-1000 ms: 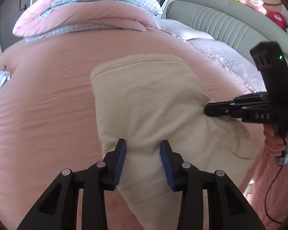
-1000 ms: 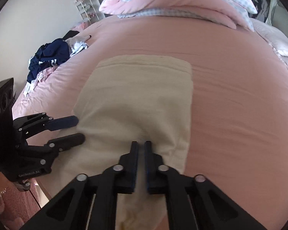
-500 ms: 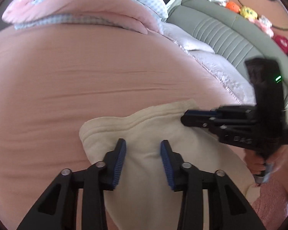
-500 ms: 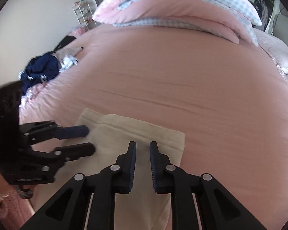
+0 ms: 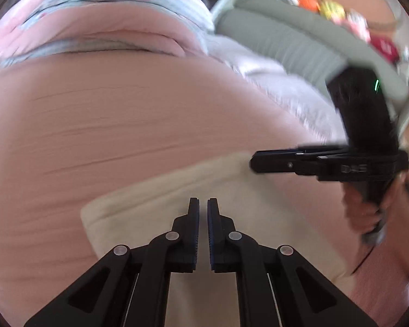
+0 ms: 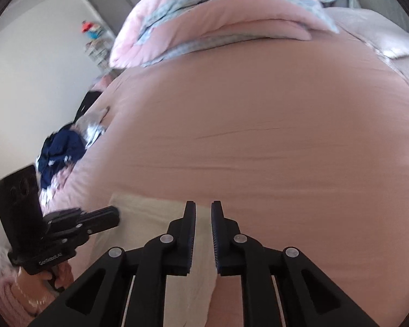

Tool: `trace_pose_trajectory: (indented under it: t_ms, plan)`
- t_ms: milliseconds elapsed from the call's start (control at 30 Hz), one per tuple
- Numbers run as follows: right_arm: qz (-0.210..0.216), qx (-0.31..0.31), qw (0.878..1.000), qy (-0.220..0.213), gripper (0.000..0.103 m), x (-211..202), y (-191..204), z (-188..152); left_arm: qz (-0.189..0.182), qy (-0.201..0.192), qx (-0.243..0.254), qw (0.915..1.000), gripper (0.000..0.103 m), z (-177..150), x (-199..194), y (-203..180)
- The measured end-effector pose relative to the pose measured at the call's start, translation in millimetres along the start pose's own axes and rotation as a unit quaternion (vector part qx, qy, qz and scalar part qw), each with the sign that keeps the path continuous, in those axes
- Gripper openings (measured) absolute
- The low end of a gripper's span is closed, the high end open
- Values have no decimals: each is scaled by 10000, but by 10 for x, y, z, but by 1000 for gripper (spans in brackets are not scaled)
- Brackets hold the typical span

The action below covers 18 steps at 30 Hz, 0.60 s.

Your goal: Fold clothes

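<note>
A cream garment (image 5: 150, 204) lies flat on the pink bed sheet (image 5: 122, 122), and only its far part shows. My left gripper (image 5: 203, 204) hovers over its far edge, jaws closing to a thin slit, no cloth seen pinched. In the right wrist view the left gripper (image 6: 114, 215) sits at the left corner of the garment (image 6: 150, 212). My right gripper (image 6: 203, 207) stands at the far edge, its jaws opening a little, cloth showing below the gap and the pads not pressing it. From the side, the right gripper (image 5: 255, 160) reaches the garment's right corner.
Folded pink and blue bedding (image 5: 95, 27) is piled at the far end of the bed. A grey padded headboard (image 5: 300, 41) with plush toys (image 5: 332, 8) runs along the right. Dark blue clothes (image 6: 62, 147) lie heaped at the bed's left edge.
Both grippers have travelled forward over the garment to its far edge. The left jaws have closed from wide apart. The right jaws, shut before, have parted slightly.
</note>
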State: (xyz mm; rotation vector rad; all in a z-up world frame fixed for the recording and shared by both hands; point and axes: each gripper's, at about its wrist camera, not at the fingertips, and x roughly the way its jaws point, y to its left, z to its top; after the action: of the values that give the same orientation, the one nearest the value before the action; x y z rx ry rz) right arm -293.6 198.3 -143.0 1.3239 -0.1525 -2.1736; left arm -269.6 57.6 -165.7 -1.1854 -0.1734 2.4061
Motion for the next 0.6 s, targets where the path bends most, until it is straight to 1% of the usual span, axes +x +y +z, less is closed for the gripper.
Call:
trace_pose_trajectory:
  t_ms: [33,67,100,133,167,200,233,267,300,333,400,500,600]
  plan:
    - [-253,-290,9991,175,23,89,69,-37,112,111,18,9999,5,-20,67,7]
    - [-566,-581,9961,343,18,186,137,-77,196,194,-27,9996,5,-30,118,25]
    - [-824,-719,9933,369,13,246,148,-106,174,171,-309,9992,3,-7,110,87]
    - [-917,-630,9934,279,1,222,105,-125,222,142,-524,9983,3,13,91,127]
    - [-913,-318,9953,97,0,142,35,-121,529,85,-491,9974,3,15,37,80]
    - [-1130,-97,9935,-114,3,36,-11,-124,836,28,-458,9954,3,17,-18,33]
    - [-1383,104,9898,-328,13,-73,-52,-129,1050,-22,-413,9936,3,12,-75,-26]
    - [-1472,145,9880,-446,13,-198,-67,-155,923,-43,-325,9952,4,-21,-137,-128]
    - [-1331,174,9899,-448,13,-300,-73,-190,754,-54,-261,9968,4,-56,-196,-226]
    - [-1103,241,9927,-426,13,-413,-64,-256,476,-26,-277,9985,4,-106,-244,-315]
    - [-887,226,9952,-358,15,-617,57,-464,316,39,-192,9993,4,-253,-351,-518]
    - [-855,72,9961,-190,20,-822,264,-910,357,221,-52,9991,4,-514,-466,-737]
    - [-831,-114,9965,35,20,-757,509,-1280,366,309,-190,9987,4,-780,-557,-761]
